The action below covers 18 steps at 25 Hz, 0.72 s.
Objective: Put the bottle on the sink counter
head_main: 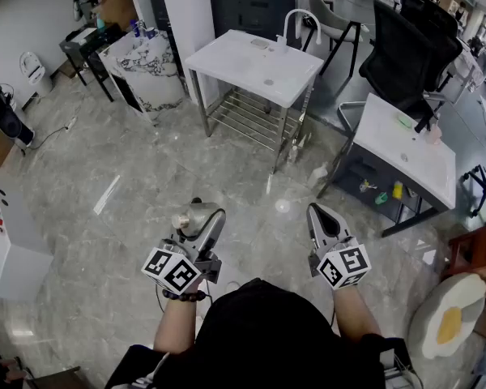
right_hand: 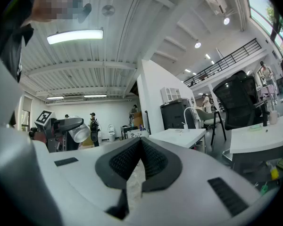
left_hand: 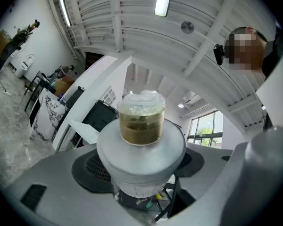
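Observation:
A clear bottle (left_hand: 141, 140) with a wide pale body, a brownish filling and a clear cap sits between the jaws of my left gripper (left_hand: 141, 182), which is shut on it. From the head view the bottle (head_main: 188, 219) is carried above the floor in the left gripper (head_main: 206, 217). My right gripper (head_main: 320, 213) hangs beside it, shut with nothing held, its pads meeting (right_hand: 140, 142). The white sink counter (head_main: 255, 63) with a curved faucet (head_main: 301, 21) stands ahead across the floor. The right gripper view also shows the counter (right_hand: 177, 136) and the bottle (right_hand: 78, 132).
A second white counter (head_main: 409, 140) stands at the right with a black office chair (head_main: 409, 51) behind it. A marble-patterned table (head_main: 150, 67) is at the far left and a white cabinet (head_main: 12, 245) at the near left. Grey polished floor (head_main: 146, 185) lies between me and the sink.

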Available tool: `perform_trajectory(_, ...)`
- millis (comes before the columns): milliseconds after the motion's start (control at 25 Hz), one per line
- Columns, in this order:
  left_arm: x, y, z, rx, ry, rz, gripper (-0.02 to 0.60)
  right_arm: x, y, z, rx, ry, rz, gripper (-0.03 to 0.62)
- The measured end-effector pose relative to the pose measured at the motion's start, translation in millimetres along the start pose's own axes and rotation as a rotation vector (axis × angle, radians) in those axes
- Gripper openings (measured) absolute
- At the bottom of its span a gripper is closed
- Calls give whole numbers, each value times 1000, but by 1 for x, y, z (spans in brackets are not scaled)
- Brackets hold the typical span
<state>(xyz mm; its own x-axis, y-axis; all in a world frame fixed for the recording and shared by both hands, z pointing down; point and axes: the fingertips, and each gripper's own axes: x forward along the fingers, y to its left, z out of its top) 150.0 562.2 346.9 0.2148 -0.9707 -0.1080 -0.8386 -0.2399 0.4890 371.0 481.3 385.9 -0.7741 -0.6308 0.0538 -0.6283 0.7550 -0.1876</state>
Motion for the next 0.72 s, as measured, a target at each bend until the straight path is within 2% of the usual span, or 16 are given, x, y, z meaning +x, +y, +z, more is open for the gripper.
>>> perform_trajectory(360, -11, 1, -3, 18, 10, 17, 351, 2, 2, -1, -2, 0, 18, 29)
perform_trajectory(720, -22, 25, 1, 133, 44, 65, 351, 26, 25, 0, 9, -8, 49, 31)
